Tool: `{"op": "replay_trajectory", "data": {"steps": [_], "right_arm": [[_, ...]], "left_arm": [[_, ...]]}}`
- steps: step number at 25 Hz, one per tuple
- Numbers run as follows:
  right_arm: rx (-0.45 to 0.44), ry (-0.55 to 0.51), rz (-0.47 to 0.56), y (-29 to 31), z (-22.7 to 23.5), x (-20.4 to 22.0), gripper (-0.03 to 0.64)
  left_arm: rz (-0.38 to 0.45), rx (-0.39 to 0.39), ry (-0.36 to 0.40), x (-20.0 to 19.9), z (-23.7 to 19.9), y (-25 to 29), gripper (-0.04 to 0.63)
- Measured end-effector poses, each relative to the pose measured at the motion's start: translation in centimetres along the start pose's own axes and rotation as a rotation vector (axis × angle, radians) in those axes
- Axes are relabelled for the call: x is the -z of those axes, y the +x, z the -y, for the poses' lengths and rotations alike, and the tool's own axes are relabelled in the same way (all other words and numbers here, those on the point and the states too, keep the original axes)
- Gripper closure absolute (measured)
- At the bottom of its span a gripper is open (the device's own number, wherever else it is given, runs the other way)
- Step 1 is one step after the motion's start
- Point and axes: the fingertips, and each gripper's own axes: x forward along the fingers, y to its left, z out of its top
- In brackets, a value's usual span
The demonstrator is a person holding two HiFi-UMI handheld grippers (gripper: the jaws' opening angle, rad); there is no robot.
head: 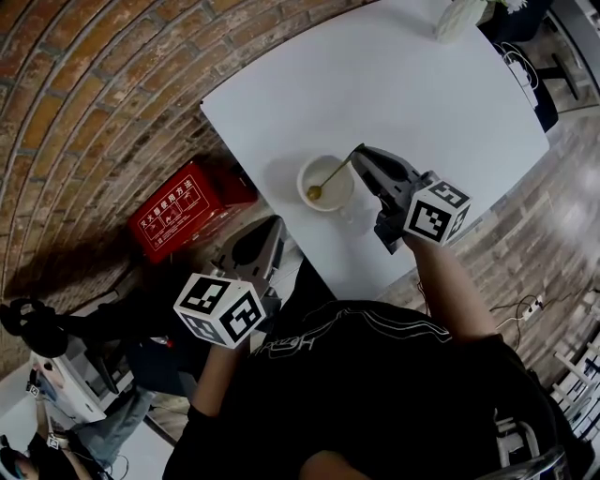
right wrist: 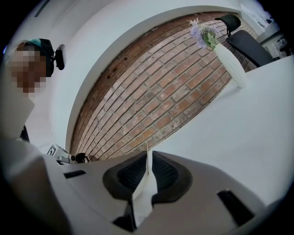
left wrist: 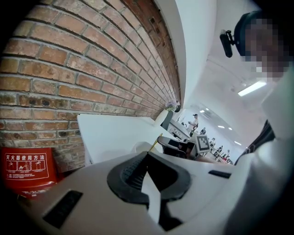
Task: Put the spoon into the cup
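Observation:
A white cup [head: 325, 182] stands near the front edge of the white table [head: 403, 84]. A gold spoon [head: 330, 176] leans in it, its bowl down inside the cup and its handle slanting up to the right. My right gripper [head: 362, 154] is shut on the top of that handle; in the right gripper view the thin handle [right wrist: 147, 160] shows edge-on between the pads. My left gripper [head: 276, 223] hangs off the table, below its front edge, shut on nothing. The left gripper view shows the cup [left wrist: 139, 147] and the spoon handle [left wrist: 155, 145] beyond its jaws.
A white vase with flowers [head: 459, 17] stands at the table's far corner; the vase [right wrist: 228, 63] also shows in the right gripper view. A red box [head: 180, 210] sits on the floor by the brick wall [head: 84, 103], left of the table. A dark chair [head: 525, 56] stands at the far right.

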Motion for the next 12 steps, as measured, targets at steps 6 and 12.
{"op": "replay_trajectory", "data": {"steps": [6,12], "right_arm": [[0.005,-0.016,0.046,-2.1,-1.3,-1.2,0.588],[-0.015,-0.178,0.049,-5.0,-5.3,-2.7,0.543]], "left_arm": [[0.037,-0.006,0.001,0.0,1.3,-1.5,0.591],[0.071,0.007,0.036,0.0,3.8,-3.0,0.592]]}}
